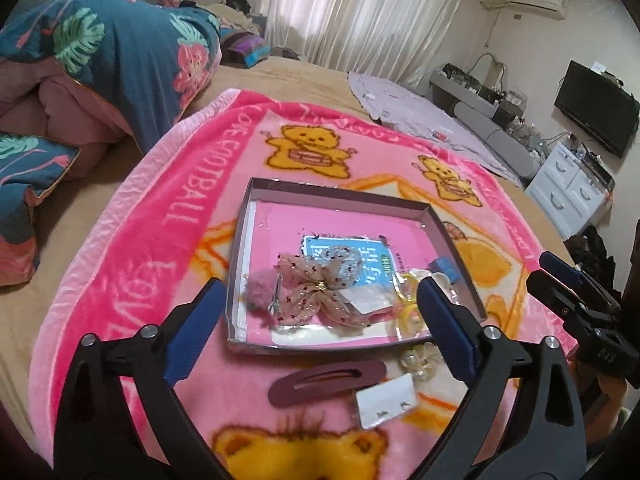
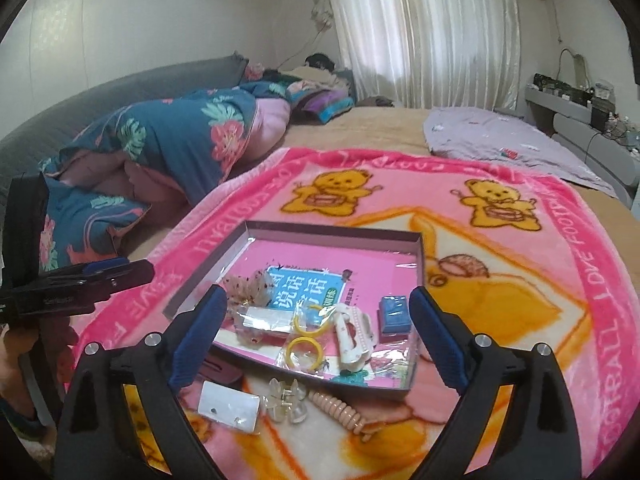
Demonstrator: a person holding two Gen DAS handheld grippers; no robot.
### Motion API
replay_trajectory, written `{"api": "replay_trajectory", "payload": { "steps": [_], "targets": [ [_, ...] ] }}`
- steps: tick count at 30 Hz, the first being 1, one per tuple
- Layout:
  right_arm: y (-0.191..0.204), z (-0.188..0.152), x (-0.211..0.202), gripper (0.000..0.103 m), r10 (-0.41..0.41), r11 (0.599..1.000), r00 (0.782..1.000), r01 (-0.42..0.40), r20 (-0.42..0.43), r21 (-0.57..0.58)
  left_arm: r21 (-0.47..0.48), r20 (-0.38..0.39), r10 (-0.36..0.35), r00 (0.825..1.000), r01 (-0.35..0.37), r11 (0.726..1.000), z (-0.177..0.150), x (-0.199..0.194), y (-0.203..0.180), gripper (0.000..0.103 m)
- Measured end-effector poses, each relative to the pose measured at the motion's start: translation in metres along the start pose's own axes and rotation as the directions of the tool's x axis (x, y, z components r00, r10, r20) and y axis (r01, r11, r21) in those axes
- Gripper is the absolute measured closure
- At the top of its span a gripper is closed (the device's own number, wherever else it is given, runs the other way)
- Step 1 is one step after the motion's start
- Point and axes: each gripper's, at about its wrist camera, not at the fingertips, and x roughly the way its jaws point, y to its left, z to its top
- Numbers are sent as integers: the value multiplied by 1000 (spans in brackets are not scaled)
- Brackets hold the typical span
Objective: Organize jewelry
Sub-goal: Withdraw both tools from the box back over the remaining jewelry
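A shallow grey box (image 1: 240,240) (image 2: 416,264) with a pink floor lies on the pink bear blanket. It holds a mesh bow clip (image 1: 320,286), a pink pompom clip (image 1: 260,290), yellow rings in a clear bag (image 2: 306,346), a white clip (image 2: 352,336) and a small blue box (image 2: 394,314). In front of the box lie a maroon snap clip (image 1: 326,382), a white earring card (image 1: 386,404) (image 2: 230,406), a clear claw clip (image 2: 286,404) and a peach coil hair tie (image 2: 340,412). My left gripper (image 1: 320,320) and right gripper (image 2: 314,332) hover open and empty above the box's near side.
The pink bear blanket (image 1: 168,216) lies on a tan bed. A floral quilt (image 1: 120,52) is piled at the left, a lilac sheet (image 2: 500,136) at the back right. White drawers and a TV (image 1: 596,108) stand to the right.
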Motion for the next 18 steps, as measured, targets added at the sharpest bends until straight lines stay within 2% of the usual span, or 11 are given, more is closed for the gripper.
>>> {"api": "replay_trajectory", "payload": {
  "steps": [10,18],
  "targets": [
    [4,-3,-46,11,-16,1000,998,16,62,4,15,52,-12,999,11,1000,-3,-41,-14,10],
    [2,-14,-68,11,-24,999,997,21,76,34,26,73,-26,997,24,999,-11,-64,-23,9]
  ]
}}
